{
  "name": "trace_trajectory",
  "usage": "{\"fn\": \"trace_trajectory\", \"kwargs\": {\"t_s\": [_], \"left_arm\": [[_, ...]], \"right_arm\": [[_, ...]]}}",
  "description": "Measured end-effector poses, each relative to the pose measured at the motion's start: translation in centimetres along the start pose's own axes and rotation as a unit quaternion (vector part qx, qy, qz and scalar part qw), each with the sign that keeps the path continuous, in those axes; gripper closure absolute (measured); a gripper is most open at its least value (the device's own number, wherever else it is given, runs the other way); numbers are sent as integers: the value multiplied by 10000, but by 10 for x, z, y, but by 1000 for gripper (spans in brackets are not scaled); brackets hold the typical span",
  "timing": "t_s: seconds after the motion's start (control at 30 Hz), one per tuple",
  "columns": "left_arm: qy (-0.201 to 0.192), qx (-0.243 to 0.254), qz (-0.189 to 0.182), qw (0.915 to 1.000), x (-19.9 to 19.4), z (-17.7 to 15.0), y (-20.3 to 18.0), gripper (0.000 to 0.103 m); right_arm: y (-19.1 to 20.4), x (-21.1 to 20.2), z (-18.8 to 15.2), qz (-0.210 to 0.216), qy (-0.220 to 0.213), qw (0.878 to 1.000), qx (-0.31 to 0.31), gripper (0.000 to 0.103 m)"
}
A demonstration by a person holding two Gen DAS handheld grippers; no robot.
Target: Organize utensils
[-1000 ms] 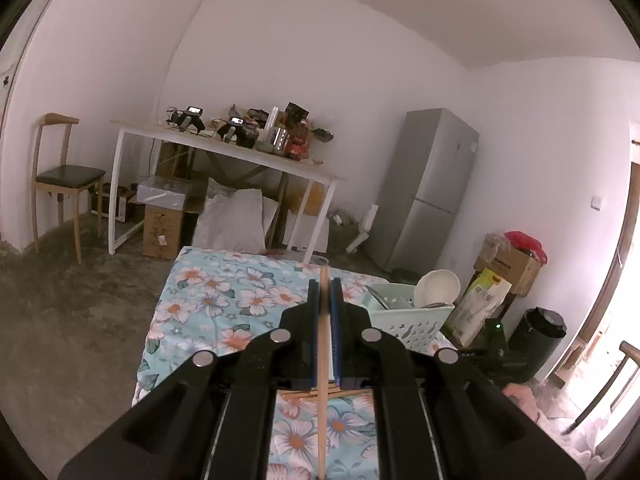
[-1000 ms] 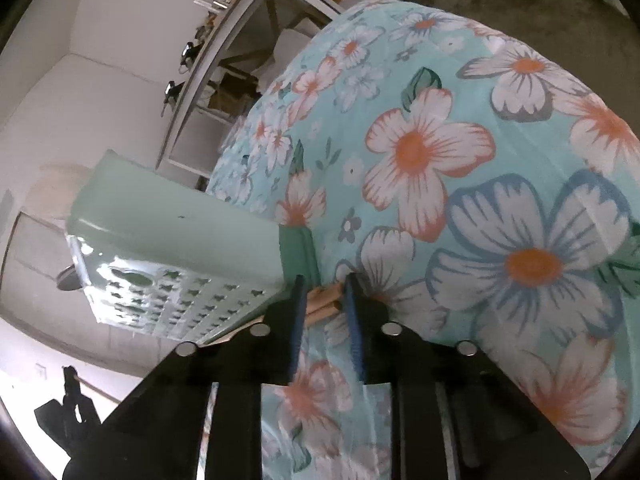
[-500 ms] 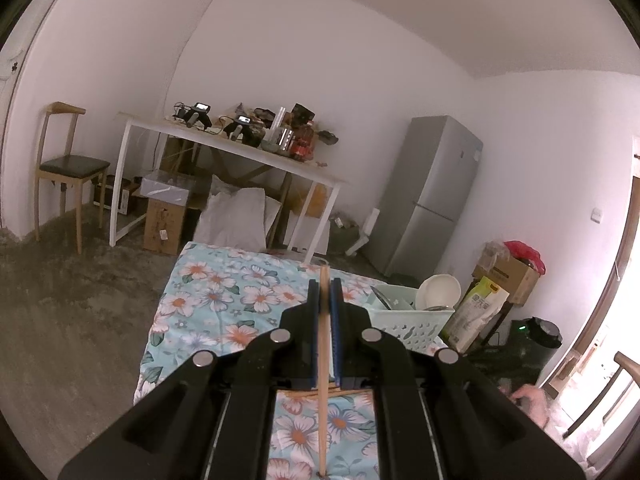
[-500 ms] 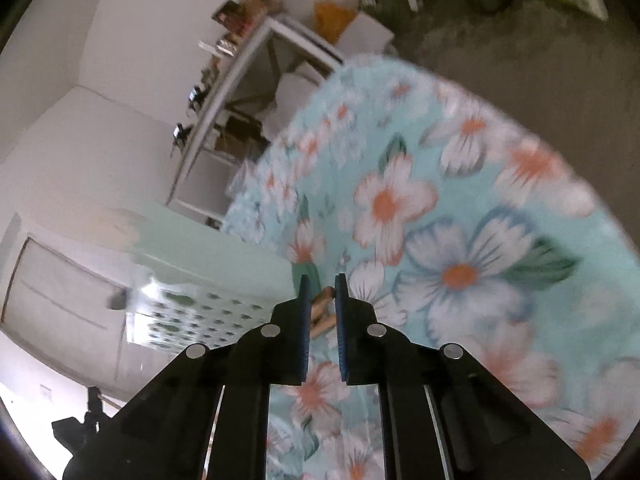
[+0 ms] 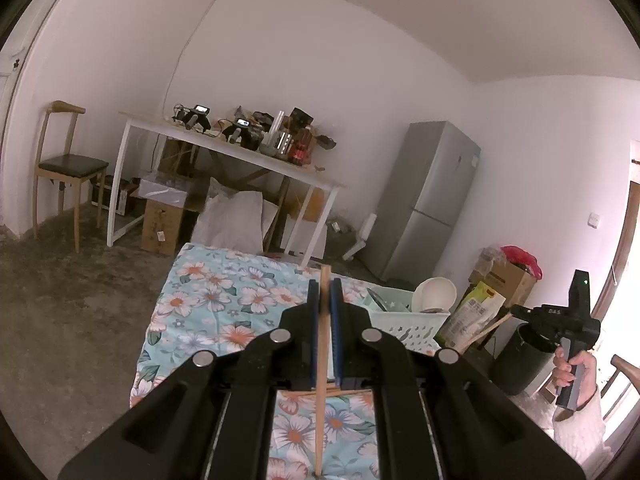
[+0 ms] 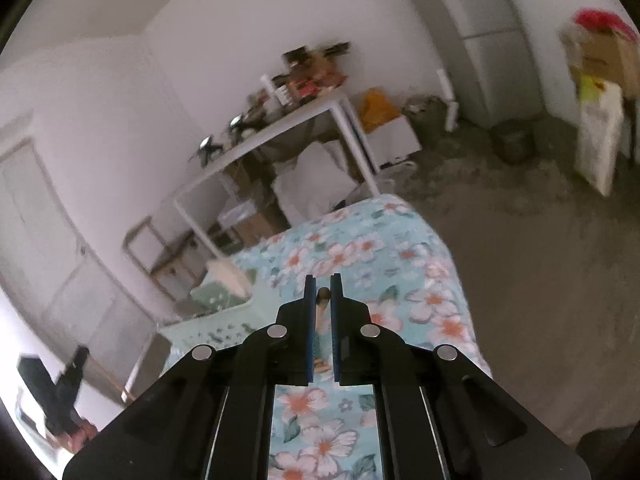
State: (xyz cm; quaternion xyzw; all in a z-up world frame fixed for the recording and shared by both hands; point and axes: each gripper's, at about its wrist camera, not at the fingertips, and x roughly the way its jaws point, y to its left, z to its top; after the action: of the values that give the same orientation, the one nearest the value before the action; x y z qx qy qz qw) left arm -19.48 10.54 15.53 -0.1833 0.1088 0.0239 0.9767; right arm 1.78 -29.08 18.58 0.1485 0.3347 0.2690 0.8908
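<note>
My left gripper [image 5: 325, 286] is shut on a wooden chopstick [image 5: 322, 360] that runs up between its fingers, held above the floral table [image 5: 208, 300]. My right gripper [image 6: 322, 282] is shut on wooden chopsticks [image 6: 321, 308], raised above the table [image 6: 400, 272]; seen from the left wrist it [image 5: 516, 312] sits at the far right with the chopsticks [image 5: 482, 332] sticking out toward the basket. A pale green perforated basket [image 5: 404, 320] holds a white bowl [image 5: 435, 294] and metal utensils; it also shows in the right wrist view [image 6: 212, 320]. More chopsticks [image 5: 320, 392] lie on the cloth under my left gripper.
A white cluttered workbench [image 5: 224, 152] stands behind the table, with boxes and a white sack [image 5: 232, 220] beneath. A wooden chair [image 5: 64, 164] is at left, a grey fridge [image 5: 428, 200] at right, a black bin [image 5: 520, 356] and cardboard boxes [image 5: 504, 276] beyond.
My right gripper closed on chopsticks beside the basket and lifted them well above the table, swinging its view up to the room. My left gripper rose slightly, still holding its chopstick.
</note>
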Motion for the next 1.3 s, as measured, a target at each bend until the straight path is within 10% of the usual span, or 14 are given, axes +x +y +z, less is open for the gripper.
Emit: {"fn": "trace_trajectory", "kwargs": {"t_s": [0.77, 1.3], "left_arm": [[-8, -108, 50, 9999, 0, -3, 7, 98], [-65, -234, 23, 9997, -2, -7, 16, 98]], "right_arm": [[171, 62, -15, 736, -100, 9718, -2237, 99], [187, 103, -34, 506, 74, 9644, -2595, 97]]}}
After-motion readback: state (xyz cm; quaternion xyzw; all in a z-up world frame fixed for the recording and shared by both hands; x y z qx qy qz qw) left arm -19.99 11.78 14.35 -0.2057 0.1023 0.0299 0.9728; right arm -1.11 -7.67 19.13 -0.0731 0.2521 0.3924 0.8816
